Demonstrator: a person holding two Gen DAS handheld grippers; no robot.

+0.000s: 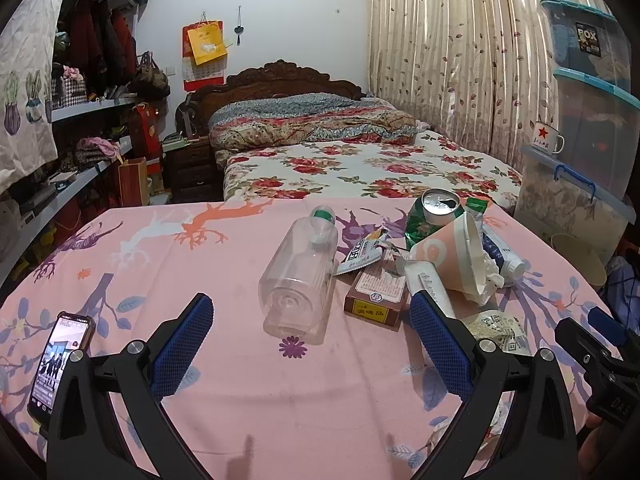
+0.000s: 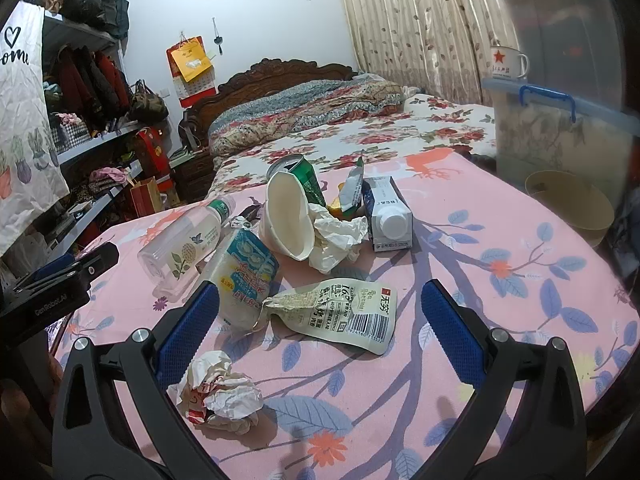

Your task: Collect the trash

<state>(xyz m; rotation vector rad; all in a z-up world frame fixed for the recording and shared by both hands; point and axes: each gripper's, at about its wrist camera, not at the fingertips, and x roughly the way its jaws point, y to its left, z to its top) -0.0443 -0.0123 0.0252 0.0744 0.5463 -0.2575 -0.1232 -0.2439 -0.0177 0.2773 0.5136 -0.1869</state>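
Both grippers hover above a surface (image 2: 500,312) draped in pink cloth with a branch-and-leaf print, the left gripper (image 1: 310,344) with jaws wide apart and empty, the right gripper (image 2: 320,320) likewise spread and holding nothing. The trash sits in a loose cluster mid-surface: a clear plastic bottle (image 1: 298,276) on its side just ahead of the left gripper, a brown carton (image 1: 378,292) beside it, then a dented green can (image 1: 434,212), a tipped paper cup (image 2: 286,216) stuffed with tissue, a milk carton (image 2: 386,216) and a flattened snack pouch (image 2: 340,312). A crumpled paper wad (image 2: 220,394) lies nearest the right gripper (a phone (image 1: 60,364) rests at the surface's left edge).
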